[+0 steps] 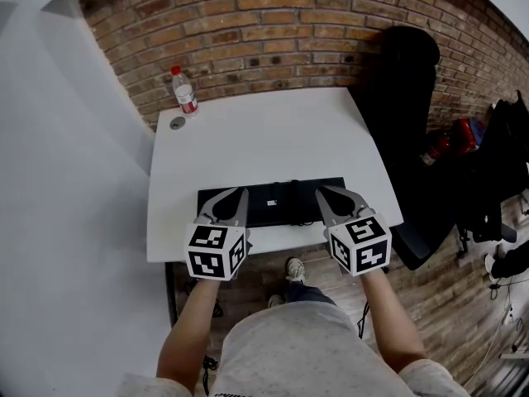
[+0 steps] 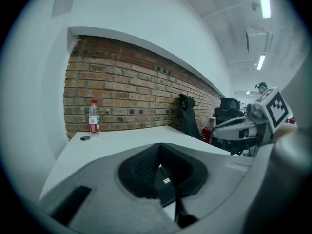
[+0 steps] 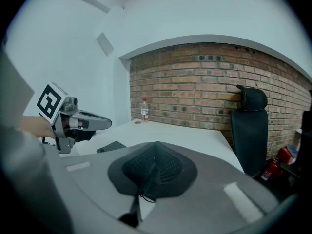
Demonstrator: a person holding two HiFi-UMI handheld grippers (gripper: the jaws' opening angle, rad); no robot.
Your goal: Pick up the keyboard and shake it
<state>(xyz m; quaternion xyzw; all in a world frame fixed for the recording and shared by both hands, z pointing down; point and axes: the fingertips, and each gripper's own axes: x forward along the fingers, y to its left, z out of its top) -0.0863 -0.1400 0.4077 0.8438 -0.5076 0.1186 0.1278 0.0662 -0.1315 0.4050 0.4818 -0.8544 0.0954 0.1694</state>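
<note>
A black keyboard [image 1: 277, 201] lies lengthwise near the front edge of the white table [image 1: 273, 139], a small white label showing on it. My left gripper [image 1: 241, 192] is shut on its left part; in the left gripper view the dark slab [image 2: 165, 183] sits pinched between the ribbed pads [image 2: 146, 162]. My right gripper [image 1: 321, 192] is shut on the right part. In the right gripper view the pads [image 3: 168, 167] meet over a thin dark cable [image 3: 141, 191], and a keyboard corner [image 3: 111, 146] shows to the left. Whether the keyboard is off the table I cannot tell.
A clear water bottle [image 1: 184, 91] with a red label and a small round cap [image 1: 177, 123] stand at the table's far left corner, against a brick wall [image 1: 273, 23]. A black chair [image 1: 405, 98] stands at the right of the table, with a red object [image 1: 450, 139] beyond.
</note>
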